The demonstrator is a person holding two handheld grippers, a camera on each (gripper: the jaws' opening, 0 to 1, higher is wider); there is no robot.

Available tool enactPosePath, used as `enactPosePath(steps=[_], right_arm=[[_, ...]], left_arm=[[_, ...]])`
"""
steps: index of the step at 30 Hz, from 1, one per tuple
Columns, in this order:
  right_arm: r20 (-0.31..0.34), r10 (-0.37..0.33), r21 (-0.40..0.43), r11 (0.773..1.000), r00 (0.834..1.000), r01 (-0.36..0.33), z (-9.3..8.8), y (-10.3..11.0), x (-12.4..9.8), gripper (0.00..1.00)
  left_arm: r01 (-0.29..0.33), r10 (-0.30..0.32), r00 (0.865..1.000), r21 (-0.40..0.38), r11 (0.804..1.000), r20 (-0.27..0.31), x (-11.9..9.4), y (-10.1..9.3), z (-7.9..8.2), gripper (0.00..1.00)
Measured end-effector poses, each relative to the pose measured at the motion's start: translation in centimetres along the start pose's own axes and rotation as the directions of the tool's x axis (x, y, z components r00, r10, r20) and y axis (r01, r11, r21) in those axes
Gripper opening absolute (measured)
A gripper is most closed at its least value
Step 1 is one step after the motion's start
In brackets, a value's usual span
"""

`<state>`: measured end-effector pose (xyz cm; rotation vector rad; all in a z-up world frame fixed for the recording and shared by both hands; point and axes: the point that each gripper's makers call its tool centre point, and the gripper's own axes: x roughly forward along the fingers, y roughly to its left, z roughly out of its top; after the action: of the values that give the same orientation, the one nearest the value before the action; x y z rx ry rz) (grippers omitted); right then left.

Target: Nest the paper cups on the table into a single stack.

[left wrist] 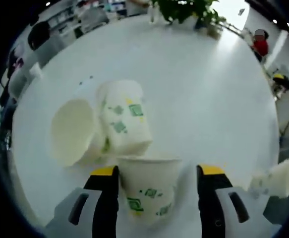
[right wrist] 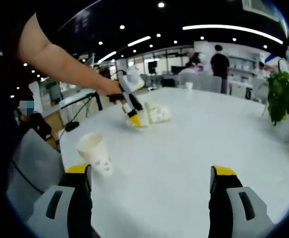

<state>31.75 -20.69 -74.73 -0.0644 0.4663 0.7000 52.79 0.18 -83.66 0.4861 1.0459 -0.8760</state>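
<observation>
While my left gripper (left wrist: pixel 158 178) sits low over the white desk (left wrist: pixel 208 99), its fingers (left wrist: pixel 106 198) stand wide apart with an upright cup (left wrist: pixel 148 191) between them, touching neither that I can see. Just beyond that cup, two more cups lie on their sides, one (left wrist: pixel 124 118) printed green, the other (left wrist: pixel 74 131) showing its mouth. My right gripper (right wrist: pixel 149 186) hovers with its fingers (right wrist: pixel 77 193) spread wide and holding nothing; another cup (right wrist: pixel 95 151) stands upright just beside its left finger. A potted plant (right wrist: pixel 283 96) stands at the desk's far edge.
</observation>
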Motion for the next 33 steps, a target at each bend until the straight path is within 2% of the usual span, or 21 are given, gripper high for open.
enactPosePath(steps=[3,7,11,17,33], right_arm=[[0.001,-0.006,0.005,1.000,1.000,0.006,0.01,-0.28,-0.16,0.98],[-0.005,-0.012,0.007,1.000,1.000,0.012,-0.25,-0.51,-0.36,0.98],[-0.011,-0.014,0.011,1.000,1.000,0.014,-0.48,-0.52,-0.39,0.98],[-0.014,-0.016,0.009,1.000,1.000,0.016,-0.48,-0.65,-0.14,0.98],[-0.010,-0.005,-0.002,1.000,1.000,0.005,0.14,-0.50,0.37,0.98]], left_arm=[[-0.028,0.028,1.000,-0.001,1.000,-0.011,0.57,0.65,-0.10,0.60],[-0.024,0.024,0.999,0.004,1.000,-0.027,0.80,0.55,-0.41,0.56],[-0.028,0.029,0.999,0.016,0.999,-0.029,0.86,0.84,-0.53,0.48],[-0.025,0.025,1.000,-0.003,1.000,-0.018,0.68,0.90,-0.45,0.46],[-0.004,0.004,1.000,0.010,1.000,-0.004,0.35,0.53,-0.56,0.45]])
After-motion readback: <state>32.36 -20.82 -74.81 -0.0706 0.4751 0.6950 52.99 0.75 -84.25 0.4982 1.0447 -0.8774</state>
